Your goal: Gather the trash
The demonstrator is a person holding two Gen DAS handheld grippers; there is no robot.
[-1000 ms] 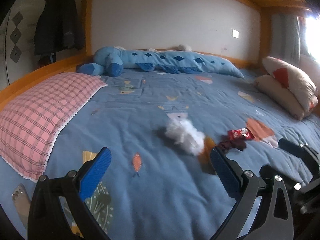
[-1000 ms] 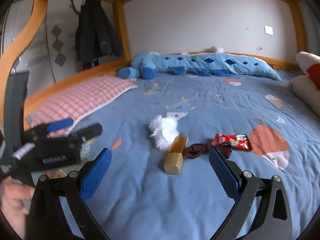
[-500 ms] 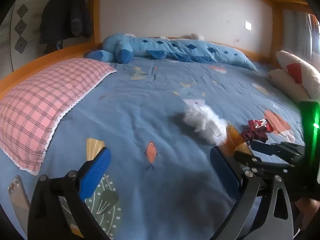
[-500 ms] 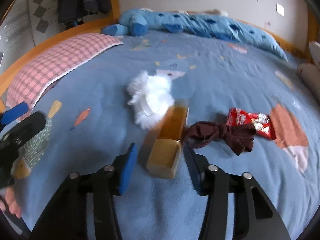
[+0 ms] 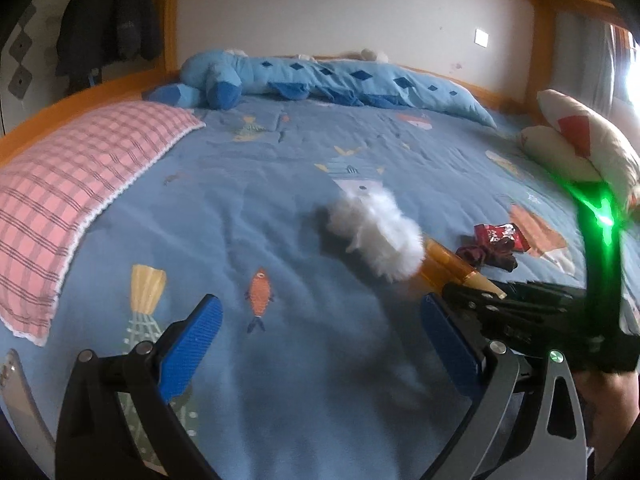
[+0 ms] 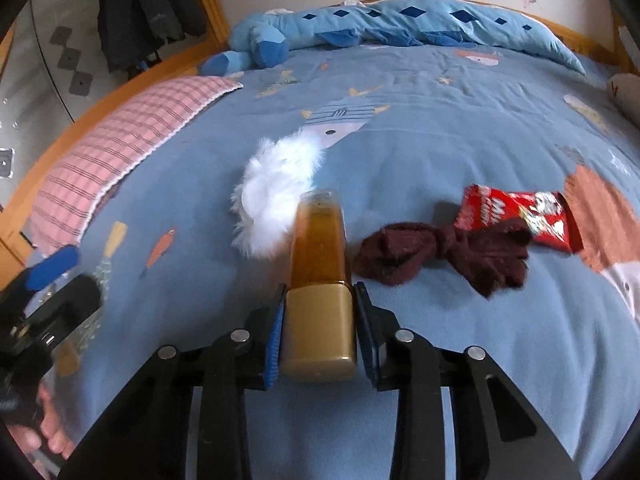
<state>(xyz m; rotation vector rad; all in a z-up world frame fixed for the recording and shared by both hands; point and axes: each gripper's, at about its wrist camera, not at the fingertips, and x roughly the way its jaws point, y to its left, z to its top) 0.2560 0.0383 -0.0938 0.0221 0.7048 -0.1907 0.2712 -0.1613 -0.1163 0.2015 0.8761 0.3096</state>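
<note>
My right gripper is shut on the gold cap of an amber bottle that lies on the blue bed cover. A white fluffy item lies against the bottle's far left. A dark red sock lies to the bottle's right, and a red snack wrapper lies behind the sock. My left gripper is open and empty above the cover. In the left wrist view, the fluffy item, bottle, sock and wrapper lie ahead to its right.
A pink checked pillow lies at the left. A long blue plush toy lies along the far wall. Cream and red cushions sit at the right. A dark coat hangs at the back left. The wooden bed frame borders the bed.
My right gripper moved forward and down to the bottle and closed on its gold cap. My left gripper moved forward a little and stayed open.
</note>
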